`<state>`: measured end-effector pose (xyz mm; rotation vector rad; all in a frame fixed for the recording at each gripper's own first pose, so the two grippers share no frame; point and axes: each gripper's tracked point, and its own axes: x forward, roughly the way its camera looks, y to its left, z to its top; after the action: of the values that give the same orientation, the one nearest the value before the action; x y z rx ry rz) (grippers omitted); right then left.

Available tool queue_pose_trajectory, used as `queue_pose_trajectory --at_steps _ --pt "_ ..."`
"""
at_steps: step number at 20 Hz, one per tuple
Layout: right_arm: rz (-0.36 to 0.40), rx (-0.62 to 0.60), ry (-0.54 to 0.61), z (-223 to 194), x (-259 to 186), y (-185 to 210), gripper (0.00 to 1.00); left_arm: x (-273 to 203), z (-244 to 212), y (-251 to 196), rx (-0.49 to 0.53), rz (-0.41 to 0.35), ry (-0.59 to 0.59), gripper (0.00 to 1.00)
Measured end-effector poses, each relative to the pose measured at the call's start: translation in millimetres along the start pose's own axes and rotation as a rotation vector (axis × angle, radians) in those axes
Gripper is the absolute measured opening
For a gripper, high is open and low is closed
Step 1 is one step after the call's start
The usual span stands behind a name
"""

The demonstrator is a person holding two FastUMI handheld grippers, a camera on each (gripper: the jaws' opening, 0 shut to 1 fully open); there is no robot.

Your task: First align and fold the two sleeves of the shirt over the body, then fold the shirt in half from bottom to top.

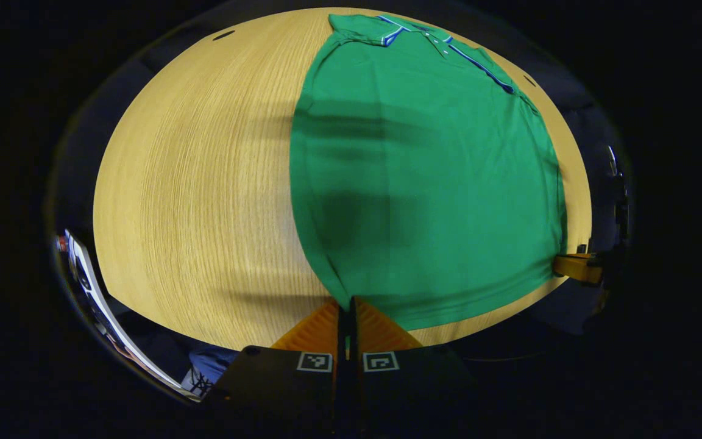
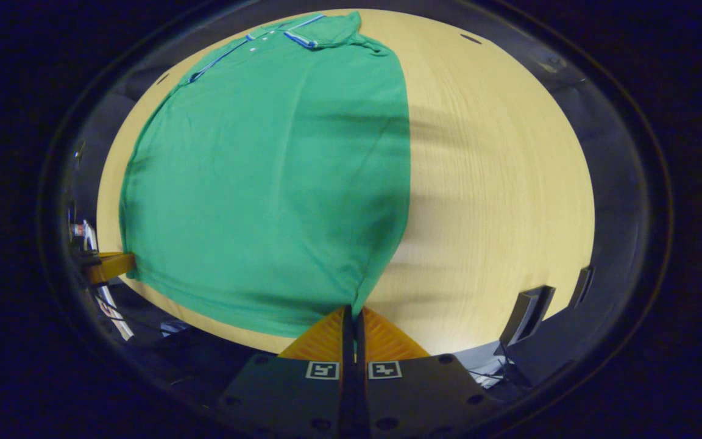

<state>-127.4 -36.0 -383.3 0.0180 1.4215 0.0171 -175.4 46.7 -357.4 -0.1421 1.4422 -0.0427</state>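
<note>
Desk [image 1: 192,183] of pale wood carries the green shirt [image 1: 424,183], spread flat, collar at 12 o'clock. Left gripper [image 1: 347,303] fingers pinch one hem corner at 6; right gripper [image 2: 354,312] fingers pinch the other.

Both views are evenly bright in the middle, dim toward the rim. Light falls from above: soft, band-like shadows cross the shirt [image 1: 424,183] and the tabletop [image 1: 205,183] in the left gripper view, with a darker square patch low on the cloth. Similar streaked shadows lie on the tabletop [image 2: 497,183] right of the shirt [image 2: 278,183] in the right gripper view. No glare. Fisheye bending curves the tabletop edges strongly. Wood grain looks sharp; the room at the margins is dark and smeared.
</note>
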Motion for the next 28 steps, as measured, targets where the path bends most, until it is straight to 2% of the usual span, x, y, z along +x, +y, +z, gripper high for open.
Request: queue_pose_trajectory --at_steps 6,11,13,15,20,22,23,24,25,27,28 --pt "0.061 -0.03 -0.096 11.2 -60.1 9.9 0.02 -49.0 13.3 -7.5 0.022 -0.039 -0.111 0.04" --pt "0.119 -0.009 -0.236 49.3 -117.1 14.3 0.02 -107.1 52.7 -12.2 0.014 -0.075 -0.261 0.04" --pt "0.147 -0.007 -0.31 75.0 -141.5 20.2 0.0 -127.2 80.3 -15.4 0.019 -0.094 -0.34 0.04" --pt "0.163 -0.008 -0.39 104.8 -163.9 23.2 0.03 -148.0 114.2 -17.6 0.033 -0.104 -0.428 0.04" --pt "0.147 -0.03 -0.58 185.3 -207.5 20.6 0.02 -177.8 196.1 -5.9 0.081 -0.045 -0.603 0.04" --pt "0.139 -0.041 -0.632 218.4 -214.6 22.1 0.02 -183.0 226.7 -1.6 0.089 -0.017 -0.66 0.03" --pt "0.141 -0.04 -0.659 237.5 -215.8 24.0 0.06 -184.9 243.3 -1.4 0.085 -0.009 -0.684 0.03" --pt "0.144 -0.039 -0.681 256.2 -216.4 25.7 0.0 -186.8 260.4 -1.5 0.081 -0.007 -0.708 0.04" --pt "0.146 -0.034 -0.707 275.0 -216.4 26.2 0.06 -184.4 277.0 -0.3 0.076 -0.002 -0.729 0.04" --pt "0.143 -0.031 -0.761 315.0 -211.9 26.0 0.0 -177.1 312.5 2.2 0.073 0.01 -0.771 0.04" --pt "0.138 -0.027 -0.778 334.2 -206.9 24.4 0.01 -168.6 330.8 4.4 0.064 0.014 -0.785 0.04"
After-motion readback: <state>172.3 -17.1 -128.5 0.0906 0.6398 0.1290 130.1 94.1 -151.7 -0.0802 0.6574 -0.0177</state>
